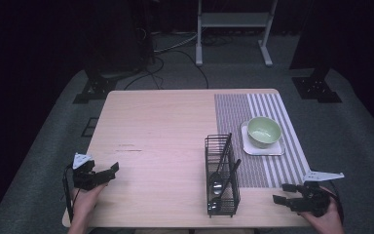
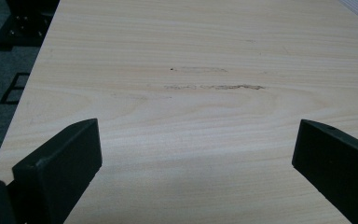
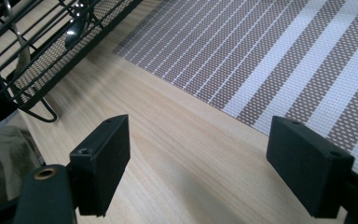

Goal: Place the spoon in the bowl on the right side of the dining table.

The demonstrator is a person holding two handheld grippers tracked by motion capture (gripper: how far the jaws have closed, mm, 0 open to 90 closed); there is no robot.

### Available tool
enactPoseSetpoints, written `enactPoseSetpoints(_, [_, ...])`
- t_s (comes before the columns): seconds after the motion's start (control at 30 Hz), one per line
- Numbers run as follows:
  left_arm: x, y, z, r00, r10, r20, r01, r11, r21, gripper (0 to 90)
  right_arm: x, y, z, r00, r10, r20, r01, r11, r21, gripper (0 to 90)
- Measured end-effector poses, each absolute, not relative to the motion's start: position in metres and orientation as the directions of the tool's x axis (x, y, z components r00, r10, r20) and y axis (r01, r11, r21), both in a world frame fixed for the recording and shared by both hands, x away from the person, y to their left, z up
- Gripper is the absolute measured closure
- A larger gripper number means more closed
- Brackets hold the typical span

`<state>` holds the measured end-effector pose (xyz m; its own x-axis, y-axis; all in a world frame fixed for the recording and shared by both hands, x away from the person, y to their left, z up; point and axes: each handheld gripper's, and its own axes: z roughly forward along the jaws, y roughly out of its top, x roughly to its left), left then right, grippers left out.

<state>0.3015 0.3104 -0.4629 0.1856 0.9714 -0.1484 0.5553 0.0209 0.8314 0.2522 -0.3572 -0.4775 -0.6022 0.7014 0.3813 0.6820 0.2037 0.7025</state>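
Two claws rest wide apart and empty over the pale wooden table (image 1: 156, 126), nothing yet picked up. At eight o'clock, the left claw (image 1: 108, 173) points across bare wood. At centre, the black wire cutlery basket (image 1: 221, 178) holds dark-handled metal spoons (image 1: 217, 184), untouched. At two o'clock, a pale green bowl (image 1: 264, 131) sits on the striped woven placemat (image 1: 233, 117). At four o'clock, the right claw (image 1: 283, 193) faces the basket; all work appears ahead.

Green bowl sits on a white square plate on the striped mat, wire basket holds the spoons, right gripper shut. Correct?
One error: the right gripper is open, not shut; the right gripper view shows its jaws wide apart with nothing between them. The rest holds: green bowl on the white square plate on the striped mat, spoons in the wire basket.
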Motion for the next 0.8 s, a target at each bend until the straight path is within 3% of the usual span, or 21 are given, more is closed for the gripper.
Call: enactPoseSetpoints(0.8, [0.303,0.308,-0.463,0.191,0.971,-0.146,0.557,0.015,0.830,0.4,0.260,-0.329,-0.442,-0.683,0.617,0.391,0.636,0.240,0.733,20.5])
